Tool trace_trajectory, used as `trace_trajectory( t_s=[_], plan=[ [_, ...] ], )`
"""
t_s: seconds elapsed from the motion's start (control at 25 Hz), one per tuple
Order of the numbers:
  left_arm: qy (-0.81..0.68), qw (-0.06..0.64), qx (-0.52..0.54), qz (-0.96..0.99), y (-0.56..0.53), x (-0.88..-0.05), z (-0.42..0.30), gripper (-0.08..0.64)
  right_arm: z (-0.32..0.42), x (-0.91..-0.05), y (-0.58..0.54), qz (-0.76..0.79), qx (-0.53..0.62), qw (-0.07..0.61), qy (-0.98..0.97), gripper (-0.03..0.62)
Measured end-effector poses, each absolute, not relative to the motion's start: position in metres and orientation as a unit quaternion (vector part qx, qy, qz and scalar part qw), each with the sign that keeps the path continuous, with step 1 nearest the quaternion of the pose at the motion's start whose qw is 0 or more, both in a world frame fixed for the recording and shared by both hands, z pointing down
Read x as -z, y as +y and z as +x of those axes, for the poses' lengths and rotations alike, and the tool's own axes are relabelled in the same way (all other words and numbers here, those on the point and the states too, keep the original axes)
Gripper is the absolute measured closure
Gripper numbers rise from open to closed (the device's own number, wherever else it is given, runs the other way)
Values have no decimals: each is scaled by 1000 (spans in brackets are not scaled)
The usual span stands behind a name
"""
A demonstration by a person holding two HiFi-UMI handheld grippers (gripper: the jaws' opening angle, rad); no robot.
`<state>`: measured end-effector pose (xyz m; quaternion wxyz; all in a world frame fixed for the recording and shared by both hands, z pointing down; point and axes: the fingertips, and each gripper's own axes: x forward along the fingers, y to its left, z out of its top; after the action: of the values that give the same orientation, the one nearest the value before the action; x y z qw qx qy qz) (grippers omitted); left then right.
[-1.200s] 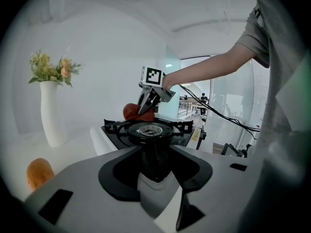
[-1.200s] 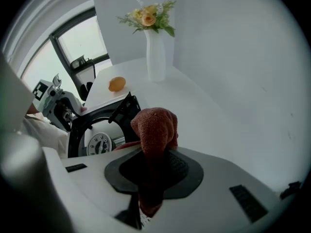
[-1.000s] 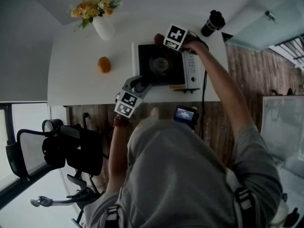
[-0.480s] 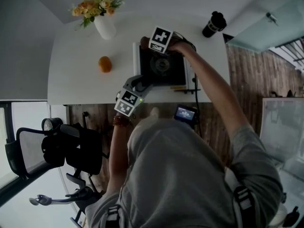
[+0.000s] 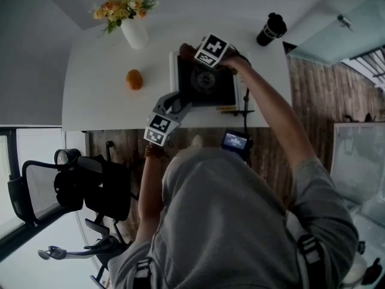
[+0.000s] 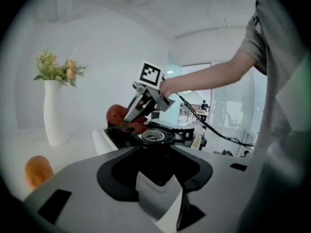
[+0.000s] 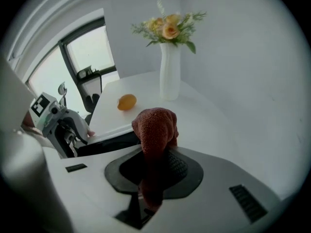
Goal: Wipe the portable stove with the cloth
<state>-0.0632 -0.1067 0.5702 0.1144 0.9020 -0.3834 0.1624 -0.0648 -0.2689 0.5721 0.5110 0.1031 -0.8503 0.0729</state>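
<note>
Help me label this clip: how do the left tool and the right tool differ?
The right tool is shut on the red-brown cloth; the left tool stands wide-jawed at the near corner of the stove, grip unclear. The right tool sits at its far left corner, the left tool on its near side. Both bear marker cubes.

The right arm reaches forward, nearly straight, over the worktop. Its wrist is bent so that the right gripper points steeply downward. That gripper's fingers are pinched together on a cloth.

The left arm is bent and kept close to the body, ending at the worktop's near edge. The left gripper aims forward and only slightly down. Its fingers stand wide apart about the near corner of the stove; whether they press on it is hard to tell.
</note>
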Motion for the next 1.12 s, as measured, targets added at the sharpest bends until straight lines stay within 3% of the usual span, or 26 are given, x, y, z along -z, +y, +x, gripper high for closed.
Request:
trace_trajectory(
  t_s=[0.16, 0.36, 0.6, 0.8, 1.12],
  plan=[
    [-425, 105, -112, 892, -114, -541, -81, 356, -31, -522, -280, 183, -105, 405, -890, 515],
    [-472, 46, -75, 877, -126, -489, -86, 365, 6, -448, -236, 223, -92, 237, -941, 514],
    [-517, 28, -22, 855, -126, -458, -80, 448, 39, -411, -159, 267, -18, 58, -962, 512],
    [-546, 12, -29, 837, -125, -463, -67, 508, 59, -436, -135, 364, 17, 61, -929, 512],
    [-553, 11, -58, 831, -120, -483, -58, 514, 85, -456, -128, 461, 17, 93, -882, 515]
  ],
)
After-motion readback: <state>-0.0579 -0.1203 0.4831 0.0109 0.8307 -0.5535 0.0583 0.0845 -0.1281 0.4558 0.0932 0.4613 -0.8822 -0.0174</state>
